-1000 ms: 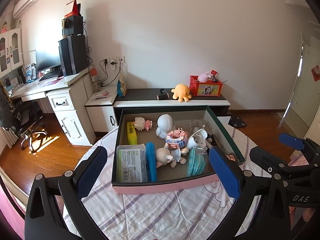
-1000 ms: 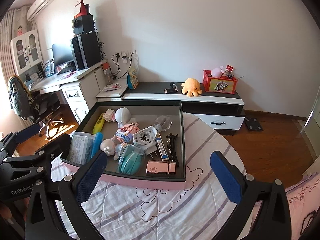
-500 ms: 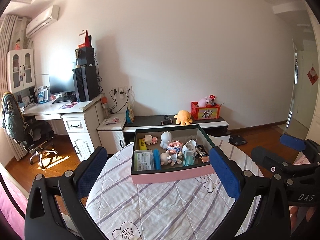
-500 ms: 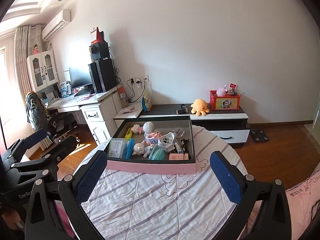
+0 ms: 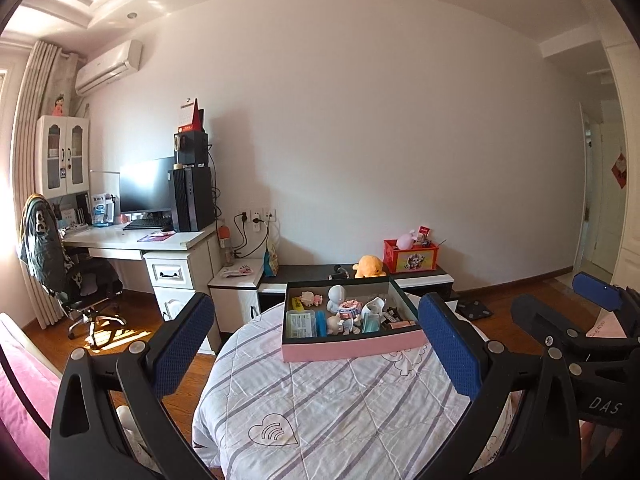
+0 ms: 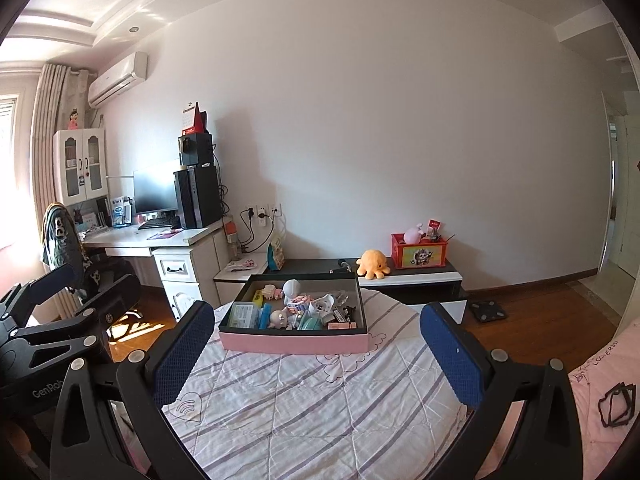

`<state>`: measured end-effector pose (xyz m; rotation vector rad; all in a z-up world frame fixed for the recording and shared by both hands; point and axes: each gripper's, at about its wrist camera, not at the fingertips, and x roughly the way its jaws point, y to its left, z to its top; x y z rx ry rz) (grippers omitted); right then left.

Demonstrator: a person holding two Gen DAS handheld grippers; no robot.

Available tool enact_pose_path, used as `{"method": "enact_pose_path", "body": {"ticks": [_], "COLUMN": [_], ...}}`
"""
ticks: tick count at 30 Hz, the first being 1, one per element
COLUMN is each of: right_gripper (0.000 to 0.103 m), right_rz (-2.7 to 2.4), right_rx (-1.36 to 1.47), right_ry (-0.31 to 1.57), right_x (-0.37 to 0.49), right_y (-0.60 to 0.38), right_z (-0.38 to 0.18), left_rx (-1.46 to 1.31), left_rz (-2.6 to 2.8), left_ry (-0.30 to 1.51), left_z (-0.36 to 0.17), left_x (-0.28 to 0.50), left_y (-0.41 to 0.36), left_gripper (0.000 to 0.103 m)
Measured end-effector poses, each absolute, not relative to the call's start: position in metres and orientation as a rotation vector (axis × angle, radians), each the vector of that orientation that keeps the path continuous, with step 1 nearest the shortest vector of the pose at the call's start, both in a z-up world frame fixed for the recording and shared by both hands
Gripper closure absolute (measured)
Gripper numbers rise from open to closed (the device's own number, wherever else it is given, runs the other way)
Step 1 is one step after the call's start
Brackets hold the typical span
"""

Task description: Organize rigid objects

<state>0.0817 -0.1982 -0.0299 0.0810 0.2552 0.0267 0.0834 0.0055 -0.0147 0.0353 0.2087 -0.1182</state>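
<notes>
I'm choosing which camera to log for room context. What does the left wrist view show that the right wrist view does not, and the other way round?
Only the left wrist view shows the right gripper, at its right edge, and the pink bedding at lower left. Only the right wrist view shows the left gripper, at its left edge, and the window. Both show the pink box of small toys on the striped cloth, the desk, the orange plush octopus, and open, empty jaws.
</notes>
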Motion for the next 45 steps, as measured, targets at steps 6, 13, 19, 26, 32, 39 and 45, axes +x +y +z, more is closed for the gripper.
{"method": "enact_pose_path", "body": {"ticks": [6,13,19,26,32,39,45], "right_gripper": [0.0,0.0,0.0,0.0,0.0,0.0,0.0], "right_rz": [0.022,0.003,-0.02,-0.078,-0.093,-0.088,-0.082], "right_rx": [0.08,0.052,0.046,0.028,0.029,0.028,0.025], "right_ry": [0.214,0.164,0.13,0.084,0.089,0.089,0.082], "right_x": [0.049,0.022,0.007,-0.005,-0.006,-0.008,-0.009], "right_y": [-0.192,-0.184,-0.182,-0.18,-0.18,-0.177,-0.174], "right_z": [-0.018,-0.004,0.0,0.004,0.003,0.004,0.005], "left_rx": [0.037,0.044,0.055,0.055,0.059,0.054,0.051], "left_rz": [-0.102,-0.086,-0.083,-0.085,-0.075,-0.066,-0.058], "left_ry": [0.151,0.108,0.076,0.061,0.058,0.051,0.042], "left_z": [-0.002,0.007,0.013,0.013,0.011,0.01,0.009], "left_x": [0.048,0.024,0.013,0.013,0.013,0.01,0.011], "left_y": [0.012,0.014,0.011,0.007,0.005,0.005,0.002], "left_gripper": [0.0,0.0,0.0,0.0,0.0,0.0,0.0]}}
